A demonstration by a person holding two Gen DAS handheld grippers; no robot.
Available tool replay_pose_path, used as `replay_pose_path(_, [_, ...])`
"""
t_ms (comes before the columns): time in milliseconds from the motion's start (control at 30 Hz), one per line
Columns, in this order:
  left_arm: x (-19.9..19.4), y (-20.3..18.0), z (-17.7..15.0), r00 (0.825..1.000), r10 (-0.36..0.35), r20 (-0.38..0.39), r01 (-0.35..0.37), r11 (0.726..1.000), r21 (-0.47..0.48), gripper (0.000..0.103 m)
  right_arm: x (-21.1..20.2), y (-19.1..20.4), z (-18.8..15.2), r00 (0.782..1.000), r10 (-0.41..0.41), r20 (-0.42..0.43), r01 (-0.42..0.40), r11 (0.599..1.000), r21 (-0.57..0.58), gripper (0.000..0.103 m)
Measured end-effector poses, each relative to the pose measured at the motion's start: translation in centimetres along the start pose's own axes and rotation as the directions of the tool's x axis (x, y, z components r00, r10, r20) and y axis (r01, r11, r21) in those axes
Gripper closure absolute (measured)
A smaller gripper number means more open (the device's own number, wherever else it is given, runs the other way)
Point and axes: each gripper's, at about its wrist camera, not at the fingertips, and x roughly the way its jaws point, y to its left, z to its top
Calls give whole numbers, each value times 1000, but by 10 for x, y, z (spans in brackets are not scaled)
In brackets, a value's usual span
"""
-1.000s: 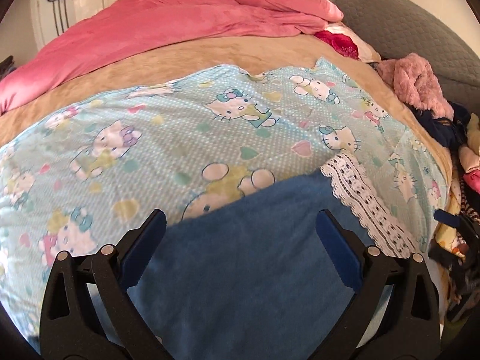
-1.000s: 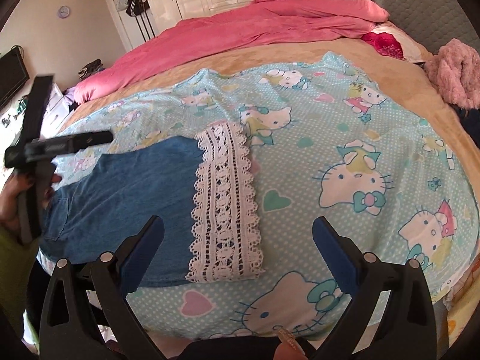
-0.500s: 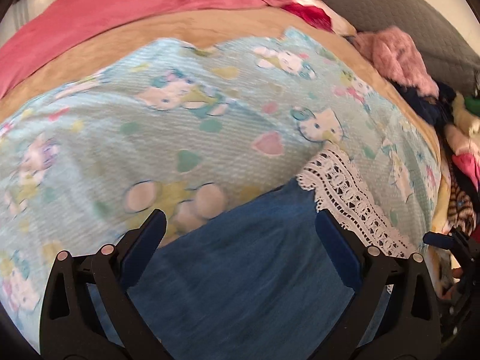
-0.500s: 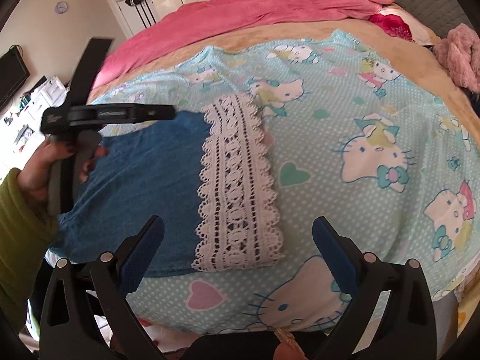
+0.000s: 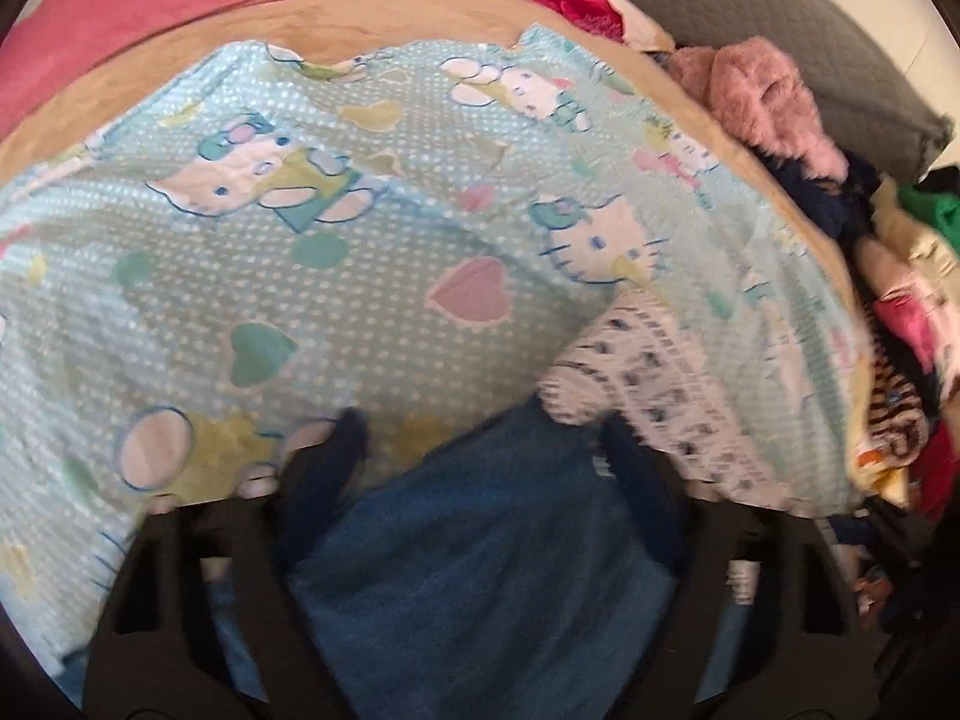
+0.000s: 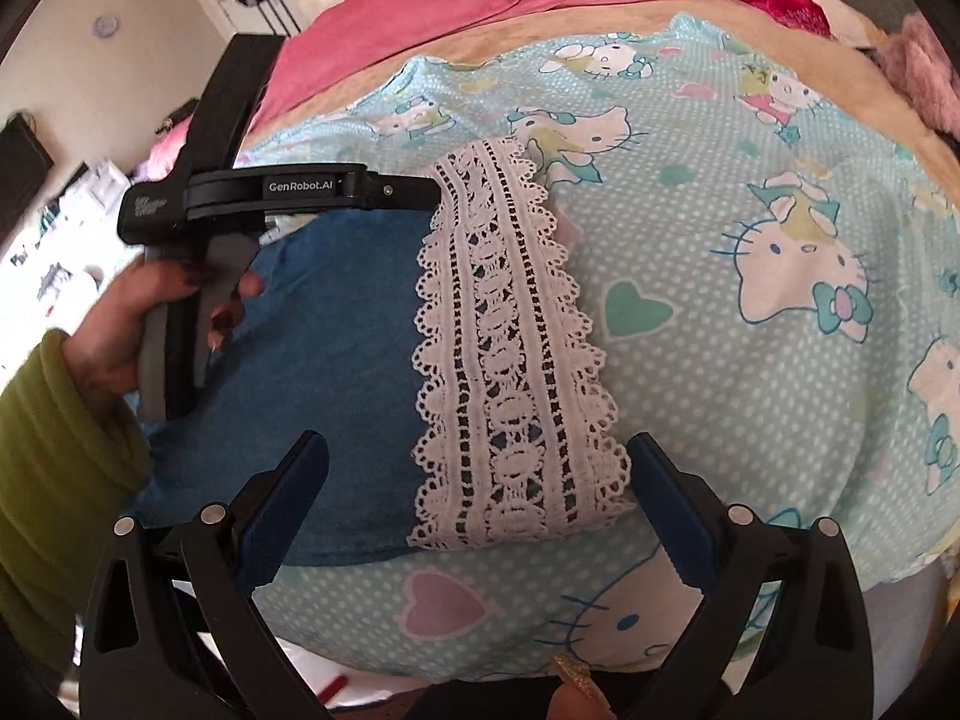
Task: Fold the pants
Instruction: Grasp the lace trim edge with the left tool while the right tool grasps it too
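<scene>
The left gripper (image 5: 480, 450) is closing its jaws over the blue denim pants with white lace hem (image 6: 360, 372); pinch both layers. The right gripper (image 6: 480, 480) hangs open.

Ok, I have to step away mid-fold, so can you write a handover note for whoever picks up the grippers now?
Left gripper: jaws closing around the far edge of the denim pants, not yet pinched.
Right gripper: open, holding nothing, hovering over the near end of the white lace hem.
Pants lie flat on the cartoon-cat sheet.
Done: pants laid out. Left: grasp both corners, fold over.
</scene>
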Motion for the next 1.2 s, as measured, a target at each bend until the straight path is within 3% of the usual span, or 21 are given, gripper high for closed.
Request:
replay_pose_path(33, [-1, -3, 0, 1000, -16, -3, 16, 1000, 1, 48, 0, 0, 0, 1000, 13, 1, -13, 1000, 1, 9])
replay_pose_path(167, [5, -19, -4, 1000, 5, -15, -4, 996, 86, 48, 6, 5, -2, 1000, 23, -14, -23, 1000, -13, 16])
replay_pose_path(233, [9, -18, -5, 1000, 5, -15, -4, 997, 77, 49, 6, 4, 0, 1000, 29, -9, -29, 1000, -6, 33])
replay_pose_path(300, [11, -16, -5, 1000, 3, -4, -2, 998, 60, 49, 8, 4, 3, 999, 35, -11, -35, 999, -10, 41])
replay_pose_path(333, [11, -17, -5, 1000, 9, -3, -9, 998, 59, 55, 10, 4, 4, 999, 35, -14, -35, 999, -11, 41])
replay_pose_path(367, [10, -20, -6, 1000, 24, -1, -24, 997, 68, 71, 10, 4, 5, 999, 39, -13, -40, 999, -10, 41])
replay_pose_path(433, [8, -24, -5, 1000, 10, 9, -10, 997, 74, 87, 11, 5, 8, 999, 51, -5, -51, 999, -13, 56])
replay_pose_path(500, [5, -27, -6, 999, 23, 23, -25, 997, 76, 91, 13, 8, 10, 997, 83, -5, -83, 996, -21, 71])
replay_pose_path(733, [-26, -14, -9, 992, -48, 114, 46, 999, 23, 97, -6, 30, 12, 988, 135, 69, -127, 986, -105, 75])
replay_pose_path(900, [-79, 0, -15, 971, -85, 222, 87, 996, 1, 97, -29, 63, 18, 971, 203, 126, -174, 963, -205, 75])
replay_pose_path(1100, [-136, 35, -48, 952, -48, 303, 76, 994, -81, 97, -33, 117, 20, 952, 286, 112, -233, 910, -344, 75])
replay_pose_path(1200, [-152, 56, -73, 949, 2, 316, 45, 989, -141, 97, -19, 150, 15, 958, 279, 68, -226, 877, -424, 75])
